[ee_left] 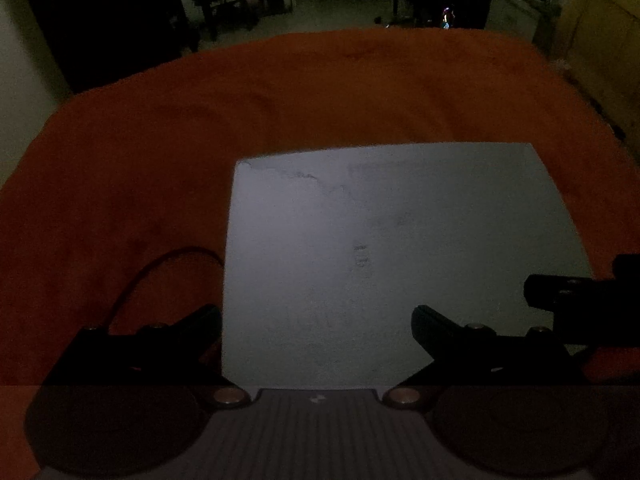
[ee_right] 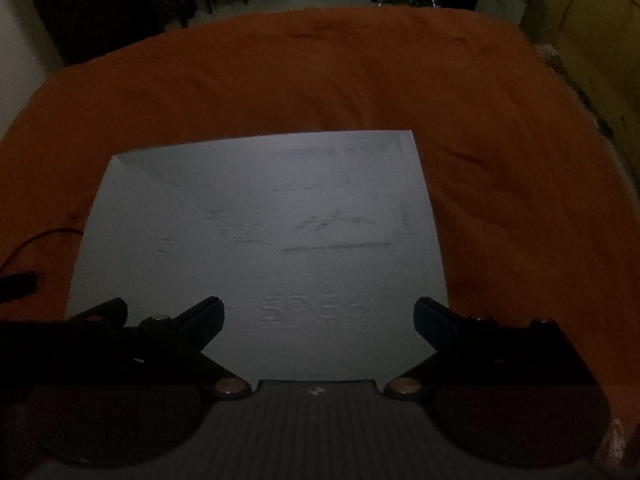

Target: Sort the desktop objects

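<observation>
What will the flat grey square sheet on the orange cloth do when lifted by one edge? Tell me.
The flat grey square sheet probably bends: it looks thin, with a creased corner. It likely weighs little. Lying flush on the orange cloth, its edge may be hard for the open right gripper to catch.

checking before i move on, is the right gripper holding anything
No, the right gripper is open with nothing between its fingers, above the grey board.

Dim view: the left tool [ee_left: 316, 320], jaws spread, hovers over a grey sheet [ee_left: 384, 248], possibly paper, on orange cloth [ee_left: 200, 120].
</observation>
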Demonstrator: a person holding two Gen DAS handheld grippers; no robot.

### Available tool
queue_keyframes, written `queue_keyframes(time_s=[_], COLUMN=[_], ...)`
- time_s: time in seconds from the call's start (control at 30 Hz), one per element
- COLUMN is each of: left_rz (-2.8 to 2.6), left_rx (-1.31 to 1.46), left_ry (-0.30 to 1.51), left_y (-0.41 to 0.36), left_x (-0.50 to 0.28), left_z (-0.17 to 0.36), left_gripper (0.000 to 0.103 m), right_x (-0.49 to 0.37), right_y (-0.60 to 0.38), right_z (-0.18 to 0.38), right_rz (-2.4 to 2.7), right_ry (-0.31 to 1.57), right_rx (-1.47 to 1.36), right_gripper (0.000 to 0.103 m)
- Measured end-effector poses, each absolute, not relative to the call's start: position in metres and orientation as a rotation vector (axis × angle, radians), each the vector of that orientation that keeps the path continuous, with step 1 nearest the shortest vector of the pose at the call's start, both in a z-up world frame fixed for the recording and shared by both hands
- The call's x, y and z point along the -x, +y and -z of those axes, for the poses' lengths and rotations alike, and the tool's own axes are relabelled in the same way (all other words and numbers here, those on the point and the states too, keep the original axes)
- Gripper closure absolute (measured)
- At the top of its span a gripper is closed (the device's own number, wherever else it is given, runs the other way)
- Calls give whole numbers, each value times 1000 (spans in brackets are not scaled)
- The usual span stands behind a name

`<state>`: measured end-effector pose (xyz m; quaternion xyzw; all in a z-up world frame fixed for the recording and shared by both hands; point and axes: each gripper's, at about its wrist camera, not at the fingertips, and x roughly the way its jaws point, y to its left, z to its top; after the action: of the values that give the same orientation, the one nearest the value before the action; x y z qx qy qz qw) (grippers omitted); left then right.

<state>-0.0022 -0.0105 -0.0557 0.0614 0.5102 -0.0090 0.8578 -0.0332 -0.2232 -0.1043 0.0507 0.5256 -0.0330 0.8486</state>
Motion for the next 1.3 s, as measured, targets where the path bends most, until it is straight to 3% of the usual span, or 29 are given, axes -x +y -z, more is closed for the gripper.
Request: queue_keyframes(time_s=[1.3], left_rz=[7], left_rx=[-75], left_ry=[1140], left_y=[-29], left_x=[-9], left_z=[66], left_gripper=[0], right_x=[35], right_y=[-226], right_z=[119], right_rz=[54], right_ry=[1183], right_rx=[-95], right_gripper=[0])
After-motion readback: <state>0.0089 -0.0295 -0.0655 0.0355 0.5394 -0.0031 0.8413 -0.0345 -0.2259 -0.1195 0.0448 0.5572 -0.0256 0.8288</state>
